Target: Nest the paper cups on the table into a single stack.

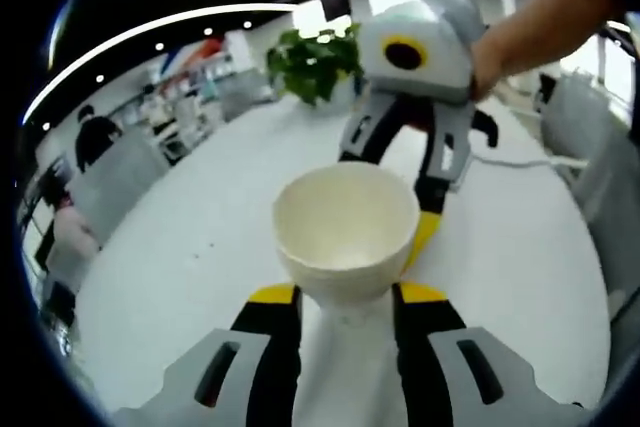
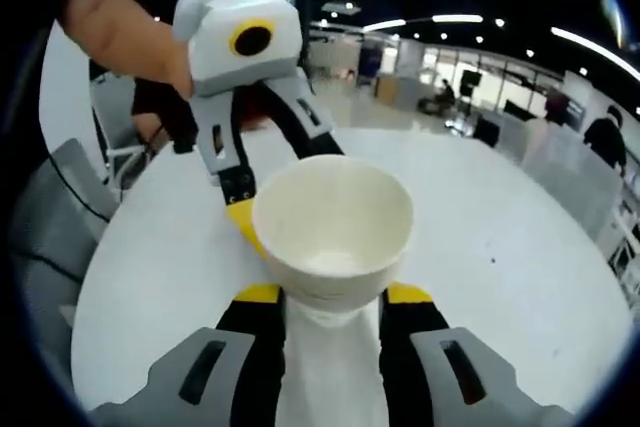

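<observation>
Each gripper's jaws clamp a light, crushable paper cup (image 1: 346,229) (image 2: 333,230) near its base; the left gripper (image 1: 346,297) meets the right gripper (image 2: 333,299) at twelve o'clock.

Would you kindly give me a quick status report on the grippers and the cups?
Left hand-held gripper and right hand-held gripper both shut on one paper cup, mouth open, above the white table. Nothing obstructing.
</observation>
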Demonstrator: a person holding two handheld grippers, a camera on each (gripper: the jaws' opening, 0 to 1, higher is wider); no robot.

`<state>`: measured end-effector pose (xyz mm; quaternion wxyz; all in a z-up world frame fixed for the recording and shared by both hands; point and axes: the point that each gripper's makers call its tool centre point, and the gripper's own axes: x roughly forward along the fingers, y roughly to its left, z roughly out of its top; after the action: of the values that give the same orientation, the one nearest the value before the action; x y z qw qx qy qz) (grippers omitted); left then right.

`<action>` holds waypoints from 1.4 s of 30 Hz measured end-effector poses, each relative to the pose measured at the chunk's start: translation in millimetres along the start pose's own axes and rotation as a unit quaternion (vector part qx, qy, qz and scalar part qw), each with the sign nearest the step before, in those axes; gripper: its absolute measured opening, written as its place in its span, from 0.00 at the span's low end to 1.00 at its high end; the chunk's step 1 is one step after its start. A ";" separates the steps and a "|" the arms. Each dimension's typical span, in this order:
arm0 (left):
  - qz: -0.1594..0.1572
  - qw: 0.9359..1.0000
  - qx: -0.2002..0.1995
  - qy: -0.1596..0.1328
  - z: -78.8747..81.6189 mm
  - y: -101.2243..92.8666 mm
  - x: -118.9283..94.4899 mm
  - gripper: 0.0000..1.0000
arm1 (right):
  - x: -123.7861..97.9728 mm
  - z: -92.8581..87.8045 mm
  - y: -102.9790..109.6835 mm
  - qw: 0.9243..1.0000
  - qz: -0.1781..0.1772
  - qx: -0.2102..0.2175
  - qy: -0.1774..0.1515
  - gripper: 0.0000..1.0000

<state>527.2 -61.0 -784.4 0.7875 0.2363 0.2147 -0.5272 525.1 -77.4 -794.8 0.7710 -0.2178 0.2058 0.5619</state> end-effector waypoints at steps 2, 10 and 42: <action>-0.003 1.000 0.001 -0.003 1.4 6.0 3.1 0.34 | 0.5 -0.1 -6.6 1.000 0.000 0.000 0.003 0.32; -0.001 1.000 0.008 0.010 -6.0 9.5 12.9 0.34 | 10.0 -10.3 -12.0 1.000 0.004 0.015 0.003 0.32; 0.103 0.984 -0.134 -0.051 -15.0 22.4 -37.8 0.99 | -66.7 -8.6 -43.0 0.979 -0.149 0.136 -0.040 1.00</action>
<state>533.4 -17.0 -770.9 0.8720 0.1222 0.2174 -0.4211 546.6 -145.9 -759.8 0.8761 -0.1162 0.2145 0.4158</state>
